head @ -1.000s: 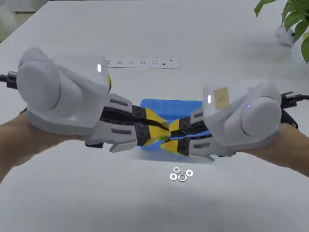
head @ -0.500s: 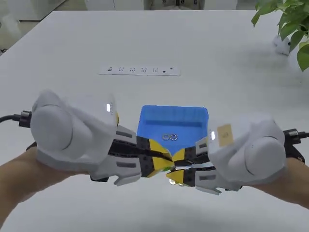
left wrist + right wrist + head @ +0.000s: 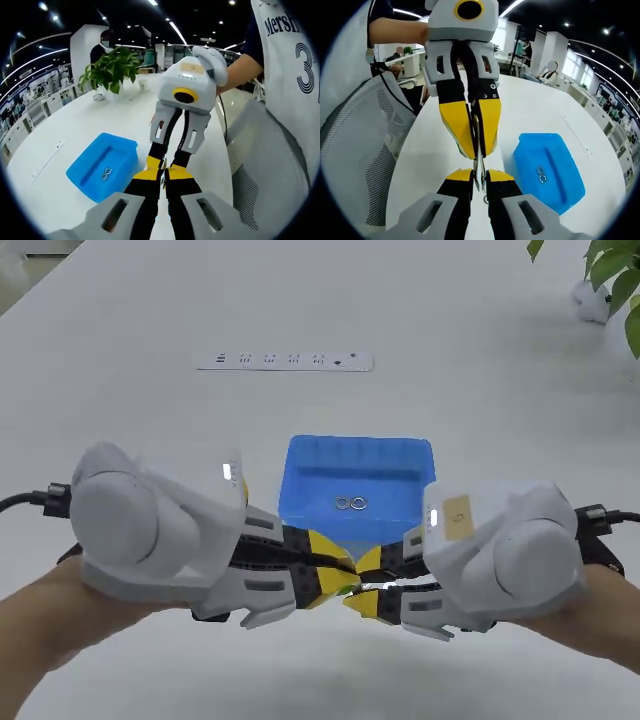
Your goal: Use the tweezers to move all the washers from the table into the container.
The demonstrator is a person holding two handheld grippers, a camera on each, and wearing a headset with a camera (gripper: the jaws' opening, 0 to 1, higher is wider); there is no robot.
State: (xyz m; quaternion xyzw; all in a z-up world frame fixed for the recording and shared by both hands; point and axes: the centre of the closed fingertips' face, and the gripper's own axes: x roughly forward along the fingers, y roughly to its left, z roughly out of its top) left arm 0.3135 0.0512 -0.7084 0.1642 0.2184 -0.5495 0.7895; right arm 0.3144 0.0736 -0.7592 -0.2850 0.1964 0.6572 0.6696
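The blue container (image 3: 300,475) sits mid-table with two washers (image 3: 350,503) lying in it; it also shows as the container (image 3: 92,165) and the container (image 3: 560,172). My left gripper (image 3: 335,575) and right gripper (image 3: 362,590) meet tip to tip just in front of it. The thin metal tweezers (image 3: 479,160) run from the left gripper's jaws into my right gripper (image 3: 480,181), and both pairs of jaws are closed on them. In the left gripper view the left gripper (image 3: 163,175) touches the right gripper's yellow fingertips (image 3: 152,161). A small washer (image 3: 485,199) lies on the table below the jaws.
A white power strip (image 3: 285,361) lies at the far side of the table. A potted plant (image 3: 610,280) stands at the back right. A mesh chair (image 3: 355,165) and the person's body are close to the table's near edge.
The grippers dropped lower and nearer to me, tips still together. The container's inside with two washers has come into sight. The loose washers on the table are now behind the grippers.
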